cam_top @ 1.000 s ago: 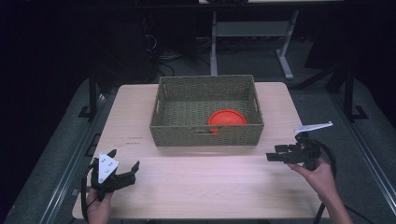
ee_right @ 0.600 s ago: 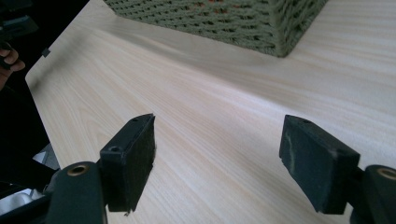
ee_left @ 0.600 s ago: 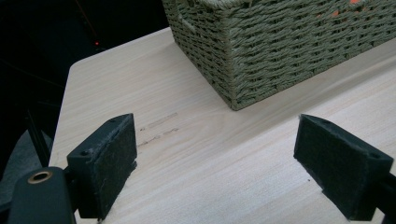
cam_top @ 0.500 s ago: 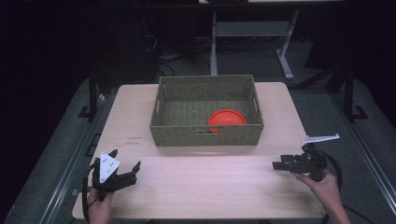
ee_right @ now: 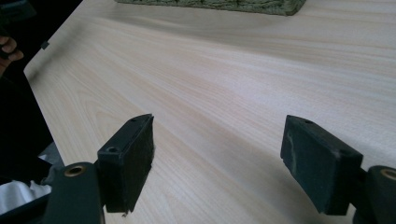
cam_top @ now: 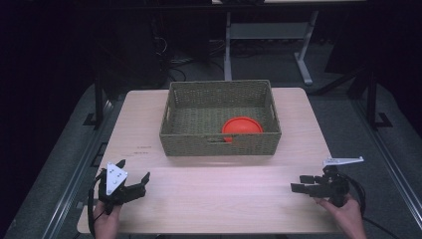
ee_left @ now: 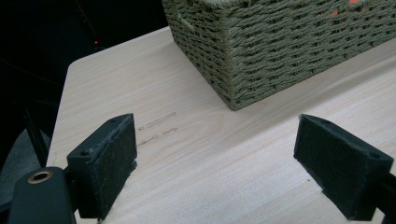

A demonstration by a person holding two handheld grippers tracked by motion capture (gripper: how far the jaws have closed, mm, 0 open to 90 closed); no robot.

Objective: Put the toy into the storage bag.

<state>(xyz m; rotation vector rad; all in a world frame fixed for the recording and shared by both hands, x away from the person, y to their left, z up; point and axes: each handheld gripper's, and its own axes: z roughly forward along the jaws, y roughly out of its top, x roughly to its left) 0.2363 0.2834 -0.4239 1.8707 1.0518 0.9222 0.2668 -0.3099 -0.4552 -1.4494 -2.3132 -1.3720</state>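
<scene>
A green woven basket (cam_top: 220, 143) stands at the back middle of the light wood table (cam_top: 219, 199); its corner fills the top of the left gripper view (ee_left: 280, 51). An orange-red dish (cam_top: 242, 126) lies inside it at the right. My left gripper (cam_top: 140, 180) rests near the table's front left corner, open, with bare wood between its jaws (ee_left: 215, 158). My right gripper (cam_top: 299, 183) sits low at the front right, pointing left, open and holding nothing (ee_right: 217, 158).
Dark floor, cables and a grey metal stand (cam_top: 263, 35) lie behind the table. The table's left edge (ee_right: 42, 93) runs close to the right gripper's view, with a person's fingers (ee_right: 8, 49) beyond it.
My right gripper has moved toward the front edge and lower onto the table. The left gripper has stayed where it was.
</scene>
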